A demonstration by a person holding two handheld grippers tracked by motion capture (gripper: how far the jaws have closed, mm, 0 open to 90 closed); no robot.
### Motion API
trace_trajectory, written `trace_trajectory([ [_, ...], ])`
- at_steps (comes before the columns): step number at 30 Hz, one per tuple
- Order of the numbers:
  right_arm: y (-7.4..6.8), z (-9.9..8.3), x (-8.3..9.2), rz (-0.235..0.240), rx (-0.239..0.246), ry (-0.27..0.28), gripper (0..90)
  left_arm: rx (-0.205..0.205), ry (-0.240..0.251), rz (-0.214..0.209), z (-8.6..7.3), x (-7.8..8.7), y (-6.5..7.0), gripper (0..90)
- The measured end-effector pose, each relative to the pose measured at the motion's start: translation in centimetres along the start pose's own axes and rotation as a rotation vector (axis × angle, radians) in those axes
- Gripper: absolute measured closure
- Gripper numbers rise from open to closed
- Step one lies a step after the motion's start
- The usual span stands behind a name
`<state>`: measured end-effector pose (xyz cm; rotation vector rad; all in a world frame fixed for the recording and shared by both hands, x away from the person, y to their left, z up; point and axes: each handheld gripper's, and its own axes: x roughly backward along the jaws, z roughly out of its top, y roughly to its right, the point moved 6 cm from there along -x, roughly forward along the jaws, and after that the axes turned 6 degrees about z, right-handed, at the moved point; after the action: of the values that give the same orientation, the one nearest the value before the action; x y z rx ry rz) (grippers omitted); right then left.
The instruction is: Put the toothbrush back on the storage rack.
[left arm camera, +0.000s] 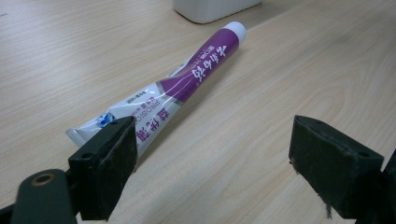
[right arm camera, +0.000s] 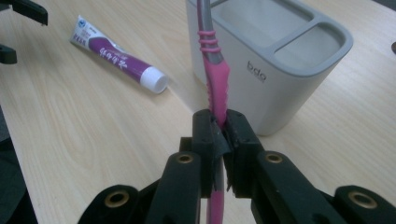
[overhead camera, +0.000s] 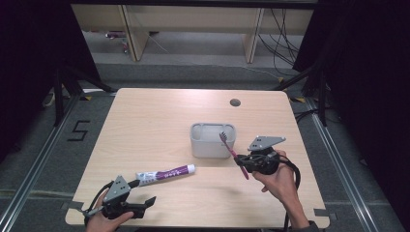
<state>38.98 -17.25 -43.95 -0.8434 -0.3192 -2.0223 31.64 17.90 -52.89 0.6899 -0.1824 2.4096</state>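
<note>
on the table (overhead camera: 145,121), one toothpaste tube (overhead camera: 165,173)

- On the grey holder (right arm camera: 275,60) I read "bdo" in small raised letters on its side wall.
- On the toothpaste tube (left arm camera: 177,88) I can make out "PROBIOTIC" in purple on the white part, beside large Chinese characters I cannot read.
- On the floor (overhead camera: 58,145) left of the tabletop, I see a black "5" marked.
</note>
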Motion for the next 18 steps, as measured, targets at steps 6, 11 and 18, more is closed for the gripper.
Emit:
trace_trajectory([
  [6, 0.5, 1.1, 0.1, 0.011, -0.010, 0.069, 83.8, 0.006, 0.009, -0.009, 0.0, -0.1, 0.1, 15.1],
  [11, 0.7, 1.9, 0.3, 0.021, -0.004, 0.104, 83.8, 0.000, -0.001, -0.007, 0.0, -0.1, 0.0, 15.1],
  [18, 0.6, 3.2, 0.3, 0.040, -0.003, 0.132, 83.8, 0.003, 0.000, -0.007, 0.0, -0.1, 0.1, 15.1],
])
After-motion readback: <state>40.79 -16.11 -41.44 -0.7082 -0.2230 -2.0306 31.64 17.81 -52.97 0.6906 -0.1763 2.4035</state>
